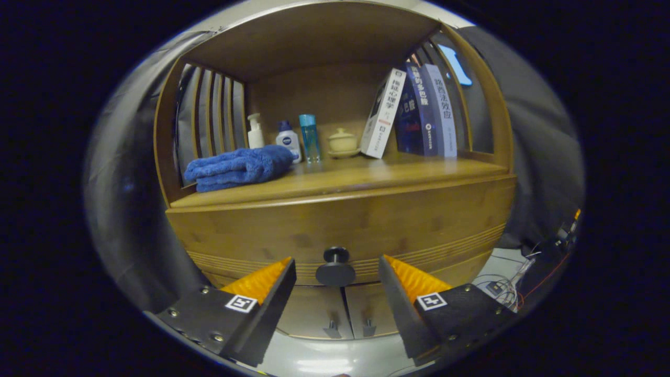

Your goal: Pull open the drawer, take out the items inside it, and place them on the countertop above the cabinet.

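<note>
Your gripper is spread wide, nothing held. The round dark drawer knob sits dead centre in the gap between the fingers, just ahead of the tips, touching neither. It stands out straight toward you from the closed bamboo-coloured wooden drawer front, so its axis lines up with your approach. Looks like you only need to push straight in and close.

Pose: level, square to the cabinet, fingers side by side, so they would pinch the knob left and right.

The drawer is not yet open, so its contents are hidden. The wooden countertop above has bare space in the middle, between the folded blue towel and the leaning books.
</note>
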Demonstrator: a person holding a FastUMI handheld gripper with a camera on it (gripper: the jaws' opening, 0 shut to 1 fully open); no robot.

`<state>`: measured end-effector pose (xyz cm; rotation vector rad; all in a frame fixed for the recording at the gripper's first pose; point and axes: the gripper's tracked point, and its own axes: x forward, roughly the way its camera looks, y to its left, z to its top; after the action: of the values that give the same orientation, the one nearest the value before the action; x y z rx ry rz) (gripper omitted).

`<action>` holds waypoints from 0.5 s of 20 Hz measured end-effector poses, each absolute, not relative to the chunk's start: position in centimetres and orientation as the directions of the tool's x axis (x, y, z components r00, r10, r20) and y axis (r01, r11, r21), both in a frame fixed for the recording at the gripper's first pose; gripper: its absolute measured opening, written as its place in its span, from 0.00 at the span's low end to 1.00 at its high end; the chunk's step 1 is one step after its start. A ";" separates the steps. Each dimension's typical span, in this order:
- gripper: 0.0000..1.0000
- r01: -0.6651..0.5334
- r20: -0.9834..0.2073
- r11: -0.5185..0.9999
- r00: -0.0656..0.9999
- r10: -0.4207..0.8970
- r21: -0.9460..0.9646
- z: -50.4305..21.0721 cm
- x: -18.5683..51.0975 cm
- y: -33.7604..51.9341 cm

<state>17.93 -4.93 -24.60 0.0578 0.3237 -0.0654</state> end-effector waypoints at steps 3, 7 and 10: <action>0.75 0.061 -0.319 0.997 0.947 -0.041 0.051 -25.4 18.6 -4.5; 0.54 0.075 -0.317 0.997 0.946 -0.062 0.031 -26.0 19.7 -5.2; 0.44 0.080 -0.308 0.996 0.949 -0.068 0.026 -25.8 19.1 -5.0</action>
<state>19.14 -5.00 -25.78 0.0385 0.3116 -0.0755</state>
